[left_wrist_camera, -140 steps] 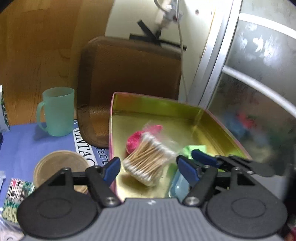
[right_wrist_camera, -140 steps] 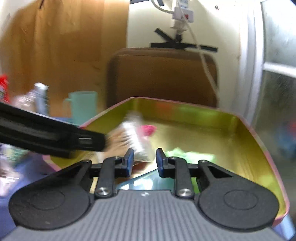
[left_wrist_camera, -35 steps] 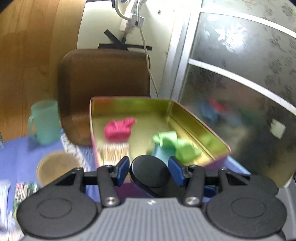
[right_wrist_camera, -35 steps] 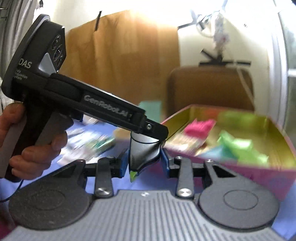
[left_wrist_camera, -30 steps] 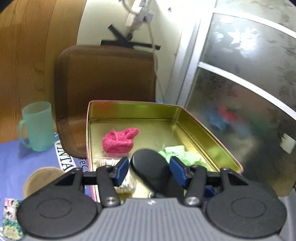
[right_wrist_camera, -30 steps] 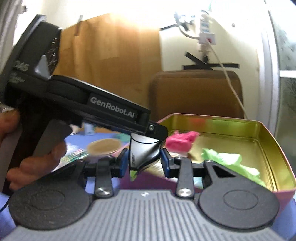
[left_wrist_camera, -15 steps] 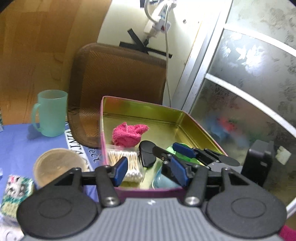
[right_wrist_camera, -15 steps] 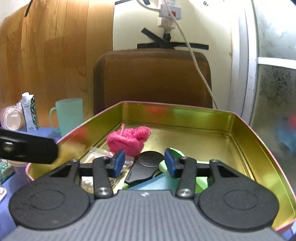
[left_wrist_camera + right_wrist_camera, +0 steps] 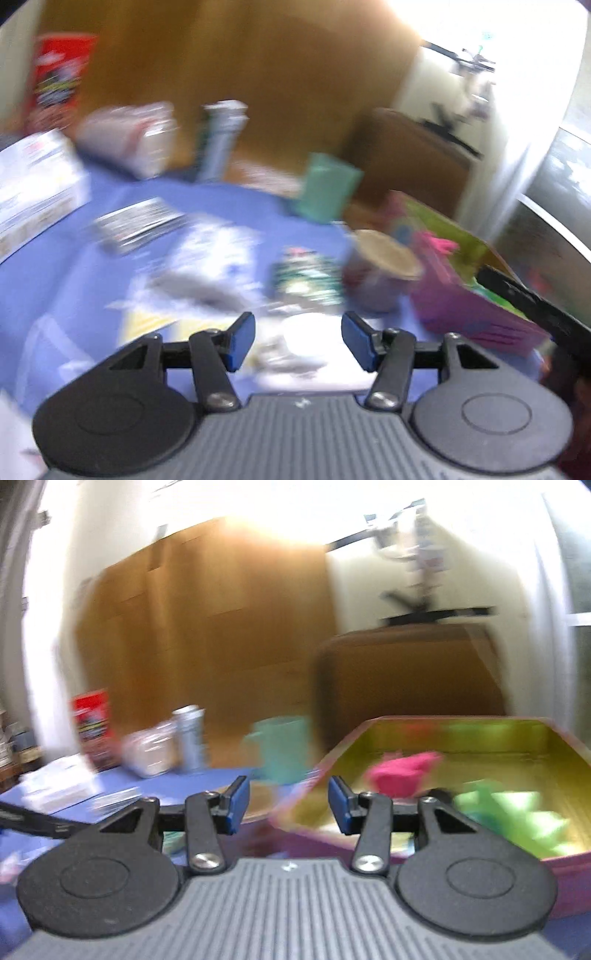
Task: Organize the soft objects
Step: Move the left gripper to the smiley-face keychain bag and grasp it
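Note:
My left gripper [image 9: 298,328] is open with nothing between its fingers, low over a blurred blue table strewn with packets. A patterned soft item [image 9: 306,277] lies just beyond it and something white [image 9: 310,332] below it. The gold-lined pink tin [image 9: 476,317] stands to the right. My right gripper [image 9: 287,797] is open and empty, in front of the tin's [image 9: 461,720] near left corner. Inside the tin lie a pink cloth [image 9: 402,771], a green cloth [image 9: 517,819] and a small black object [image 9: 437,795].
A green mug [image 9: 280,749], a brown round lid [image 9: 384,254], a carton [image 9: 190,734], a red box [image 9: 92,727] and a white box [image 9: 37,184] stand on the table. A brown chair back [image 9: 406,672] rises behind the tin.
The black object that both grippers held a second ago now lies in the tin. My left gripper has swung left, away from the tin. The right gripper has opened wider and drawn back to the left.

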The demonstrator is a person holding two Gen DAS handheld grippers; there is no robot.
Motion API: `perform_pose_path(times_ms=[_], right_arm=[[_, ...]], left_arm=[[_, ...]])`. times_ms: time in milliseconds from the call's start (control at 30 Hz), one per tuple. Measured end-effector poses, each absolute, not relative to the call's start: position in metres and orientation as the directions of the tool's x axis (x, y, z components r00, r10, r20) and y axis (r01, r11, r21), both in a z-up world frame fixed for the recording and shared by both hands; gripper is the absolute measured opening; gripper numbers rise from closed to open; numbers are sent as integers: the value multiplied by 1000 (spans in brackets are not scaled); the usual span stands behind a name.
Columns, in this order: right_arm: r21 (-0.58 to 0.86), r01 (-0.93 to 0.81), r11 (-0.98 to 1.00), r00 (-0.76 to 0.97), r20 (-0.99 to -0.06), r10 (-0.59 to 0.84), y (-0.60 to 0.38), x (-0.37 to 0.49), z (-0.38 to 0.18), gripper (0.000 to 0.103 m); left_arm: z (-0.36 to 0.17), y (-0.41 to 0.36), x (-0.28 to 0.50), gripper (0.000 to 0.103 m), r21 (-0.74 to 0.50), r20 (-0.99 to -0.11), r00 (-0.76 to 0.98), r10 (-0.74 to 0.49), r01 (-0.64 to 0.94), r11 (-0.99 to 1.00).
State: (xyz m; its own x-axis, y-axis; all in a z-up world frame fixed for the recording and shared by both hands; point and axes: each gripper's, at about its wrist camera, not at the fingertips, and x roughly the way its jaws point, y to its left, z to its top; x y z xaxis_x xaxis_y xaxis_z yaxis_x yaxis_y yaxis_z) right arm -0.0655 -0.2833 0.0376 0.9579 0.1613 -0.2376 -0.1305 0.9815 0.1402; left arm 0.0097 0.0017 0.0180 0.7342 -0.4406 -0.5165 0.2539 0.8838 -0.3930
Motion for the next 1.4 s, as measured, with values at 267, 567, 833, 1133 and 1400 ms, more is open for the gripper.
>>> perform_pose_path(times_ms=[267,567,833,1133,1400], right_arm=[[195,-330,924,814,-437,383,-225,-17,9,50],[201,-409,890,712,-540,449,-195,-22,-2,30],[123,-583,803,661,-503,557,-172,-65,4,91],[29,-656,754,607,-573,551,-150,-71,-10,89],[-22,-653,757,626,-577,524,-126,-71,-14,77]], left_arm=[[4,32,7,53,-459,-503,732,-459,224,860],[-3,38,2,53,-487,-487,730,-479,228,843],[-3,62,-3,58,-517,-493,732,-470,188,835],[-6,66,-38,94,-519,-532,663,-527,237,821],[-8,37,-44,90,-435,-543,673,-502,287,854]])
